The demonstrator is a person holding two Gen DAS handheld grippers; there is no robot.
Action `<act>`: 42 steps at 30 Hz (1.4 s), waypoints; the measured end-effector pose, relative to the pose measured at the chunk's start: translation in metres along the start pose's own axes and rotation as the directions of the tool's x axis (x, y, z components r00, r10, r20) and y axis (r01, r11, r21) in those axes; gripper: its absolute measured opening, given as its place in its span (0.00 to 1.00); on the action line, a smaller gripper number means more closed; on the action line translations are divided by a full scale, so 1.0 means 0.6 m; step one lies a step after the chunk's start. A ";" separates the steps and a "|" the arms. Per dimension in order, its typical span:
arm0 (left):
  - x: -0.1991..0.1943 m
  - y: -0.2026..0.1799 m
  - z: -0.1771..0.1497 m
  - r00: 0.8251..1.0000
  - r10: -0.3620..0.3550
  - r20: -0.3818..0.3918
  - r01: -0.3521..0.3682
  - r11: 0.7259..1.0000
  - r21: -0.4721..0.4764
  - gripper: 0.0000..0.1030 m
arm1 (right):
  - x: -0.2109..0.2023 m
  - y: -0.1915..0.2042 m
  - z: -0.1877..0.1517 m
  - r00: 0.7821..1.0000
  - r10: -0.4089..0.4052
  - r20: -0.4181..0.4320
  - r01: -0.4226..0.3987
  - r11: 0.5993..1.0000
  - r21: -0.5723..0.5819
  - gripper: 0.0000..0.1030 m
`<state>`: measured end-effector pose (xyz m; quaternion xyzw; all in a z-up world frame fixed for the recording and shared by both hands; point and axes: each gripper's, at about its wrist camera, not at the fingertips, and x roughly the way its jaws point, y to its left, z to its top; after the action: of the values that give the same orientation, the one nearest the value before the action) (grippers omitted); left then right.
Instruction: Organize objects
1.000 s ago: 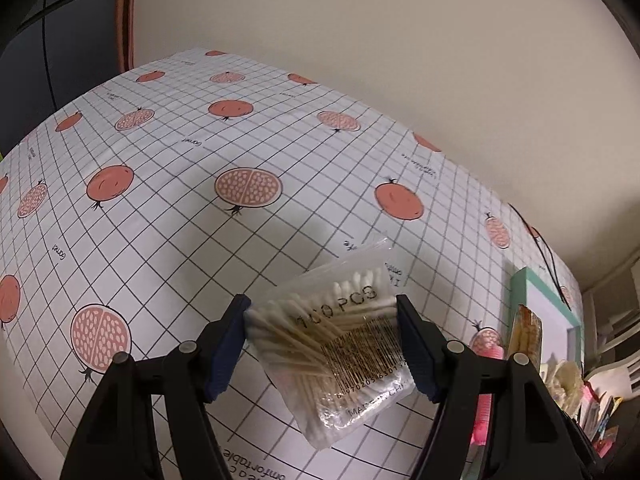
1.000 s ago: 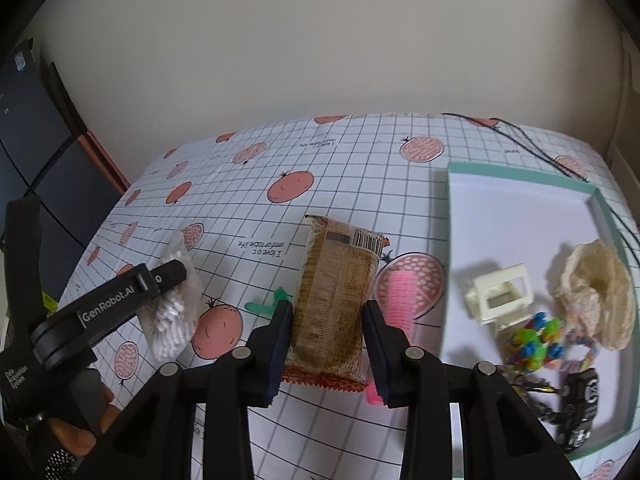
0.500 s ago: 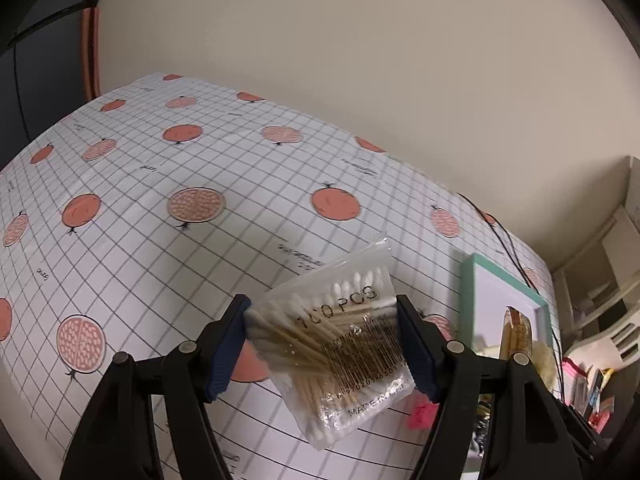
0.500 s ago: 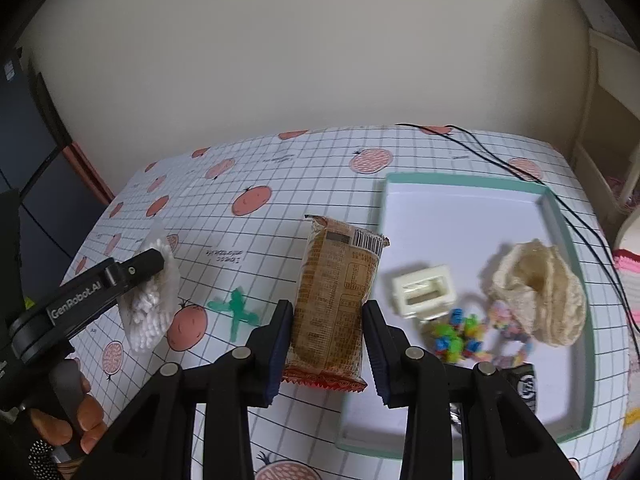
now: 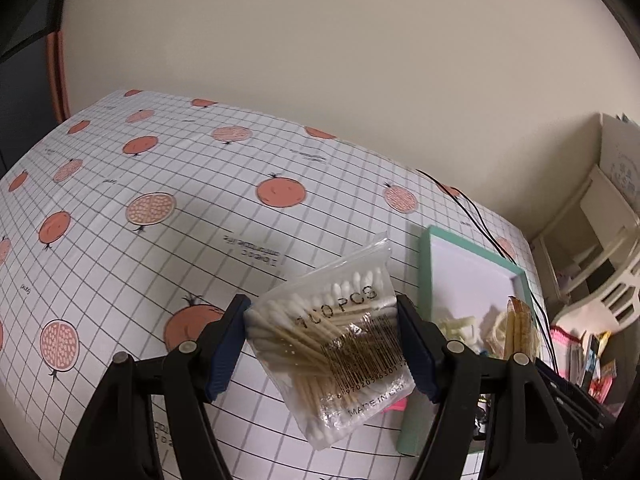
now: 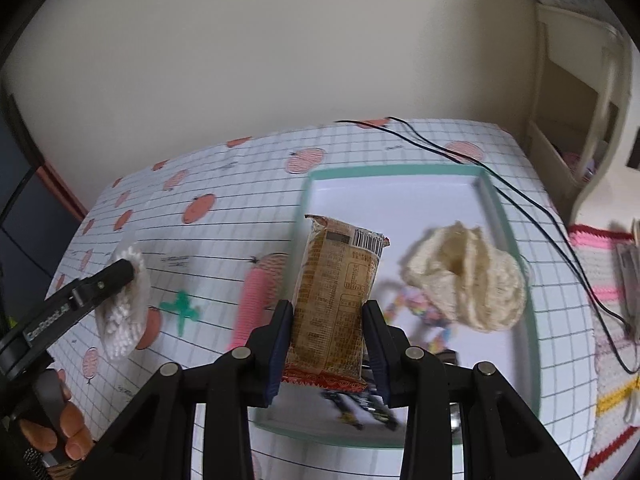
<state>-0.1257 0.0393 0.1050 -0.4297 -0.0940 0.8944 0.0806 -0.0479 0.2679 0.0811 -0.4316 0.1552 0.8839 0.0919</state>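
Observation:
My left gripper is shut on a clear bag of cotton swabs, held above the gridded tablecloth. My right gripper is shut on a brown snack packet, upright above the near left part of the teal-rimmed white tray. In the left wrist view the tray lies to the right, with the snack packet over it. The right wrist view shows the left gripper and its swab bag at far left, over the table.
The tray holds a cream crocheted piece, colourful beads and dark items near its front edge. A pink roller and a green figure lie on the cloth left of the tray. Black cables cross the back right.
Both grippers have moved right with their loads. The snack packet now hangs over the tray instead of beside it. The swab bag has come nearer the tray's left edge.

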 end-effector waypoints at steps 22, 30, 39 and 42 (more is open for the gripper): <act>0.025 -0.148 -0.041 0.996 -0.078 -0.043 0.084 0.978 0.191 0.71 | -0.003 -0.183 -0.021 0.993 -0.121 -0.017 0.122 0.978 0.171 0.37; 0.039 -0.211 -0.056 0.992 -0.117 -0.055 0.127 0.958 0.256 0.71 | 0.005 -0.202 -0.024 0.992 -0.128 -0.024 0.130 0.973 0.192 0.37; 0.071 -0.259 -0.062 0.991 -0.115 -0.068 0.131 0.945 0.300 0.71 | 0.016 -0.209 -0.026 0.993 -0.113 -0.030 0.117 0.972 0.204 0.37; 0.086 -0.259 -0.056 0.990 -0.114 -0.078 0.131 0.951 0.281 0.71 | 0.022 -0.205 -0.025 0.994 -0.107 -0.033 0.111 0.974 0.197 0.37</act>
<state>-0.1217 0.2051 0.0824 -0.4340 0.0121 0.8784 0.2000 -0.0085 0.3782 0.0378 -0.4378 0.2198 0.8528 0.1811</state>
